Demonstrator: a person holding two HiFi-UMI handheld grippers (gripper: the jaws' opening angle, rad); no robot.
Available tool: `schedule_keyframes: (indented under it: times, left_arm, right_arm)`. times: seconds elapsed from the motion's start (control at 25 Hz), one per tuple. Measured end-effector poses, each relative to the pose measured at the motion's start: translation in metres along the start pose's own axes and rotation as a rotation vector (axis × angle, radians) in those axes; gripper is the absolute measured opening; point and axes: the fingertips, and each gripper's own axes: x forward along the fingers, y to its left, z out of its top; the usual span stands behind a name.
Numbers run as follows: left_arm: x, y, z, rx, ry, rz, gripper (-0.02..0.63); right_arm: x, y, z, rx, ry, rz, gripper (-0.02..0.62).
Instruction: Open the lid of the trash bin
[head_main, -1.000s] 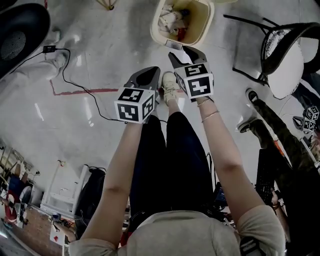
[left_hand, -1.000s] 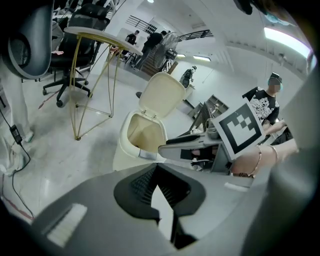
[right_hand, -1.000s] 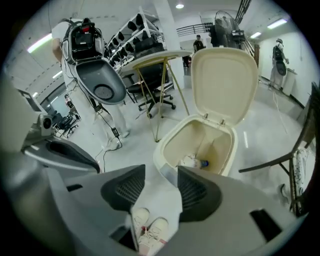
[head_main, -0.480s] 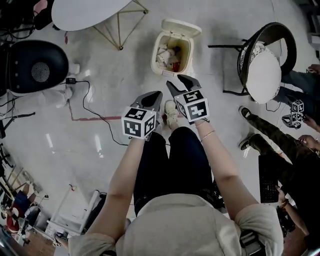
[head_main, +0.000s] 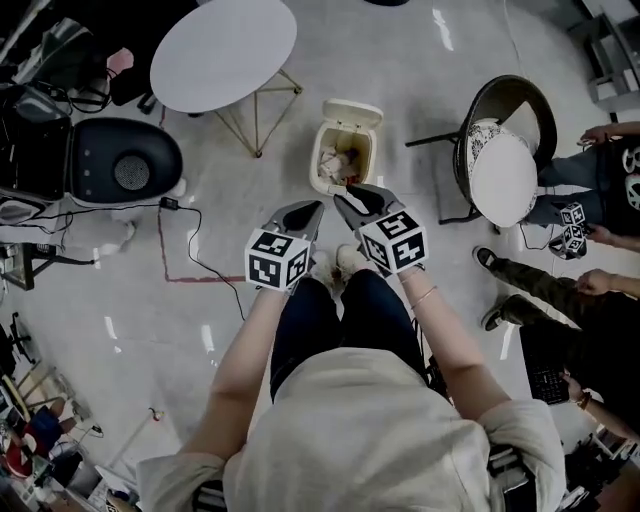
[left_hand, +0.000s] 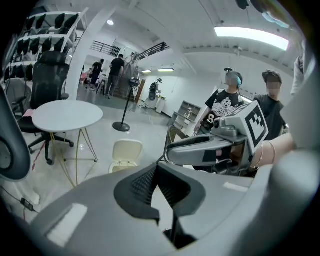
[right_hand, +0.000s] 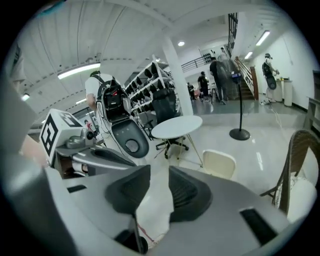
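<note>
The cream trash bin (head_main: 325, 160) stands on the floor with its lid (head_main: 352, 112) tipped up and back, and crumpled waste shows inside. Both grippers hang well above and short of it, touching nothing. My left gripper (head_main: 312, 207) has its pads meeting at the tips (left_hand: 154, 167), and the bin's raised lid (left_hand: 127, 150) shows beyond them. My right gripper (head_main: 362, 197) is open: its jaws have just been closing, with only floor showing in the gap (right_hand: 160, 172). The lid (right_hand: 220, 164) lies ahead of it to the right.
A round white table (head_main: 225, 50) on thin gold legs stands left of the bin, with a black chair (head_main: 125, 170) further left. A dark chair with a white cushion (head_main: 510, 160) is to the right. A black cable (head_main: 190, 250) crosses the floor. People (head_main: 590, 280) sit at the right edge.
Both grippers have risen away from the bin, which now looks smaller and farther below. More of the room has come into view. The lid stays up.
</note>
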Motion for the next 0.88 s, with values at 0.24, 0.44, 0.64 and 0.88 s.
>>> schedule_keyframes:
  times: [0.24, 0.44, 0.64, 0.88]
  left_arm:
    - [-0.024, -0.017, 0.026, 0.06, -0.056, -0.029, -0.003]
    - [-0.031, -0.036, 0.033, 0.084, -0.101, -0.039, -0.003]
    - [-0.03, -0.047, 0.041, 0.081, -0.124, -0.041, -0.003]
    - [-0.029, -0.052, 0.047, 0.082, -0.139, -0.016, -0.003]
  right_arm:
    - [-0.03, 0.022, 0.028, -0.039, -0.081, -0.009, 0.058]
    - [-0.048, 0.037, 0.036, -0.067, -0.121, 0.014, 0.012]
    - [-0.061, 0.039, 0.046, -0.094, -0.156, -0.013, 0.008]
    - [-0.067, 0.037, 0.047, -0.109, -0.149, -0.046, 0.008]
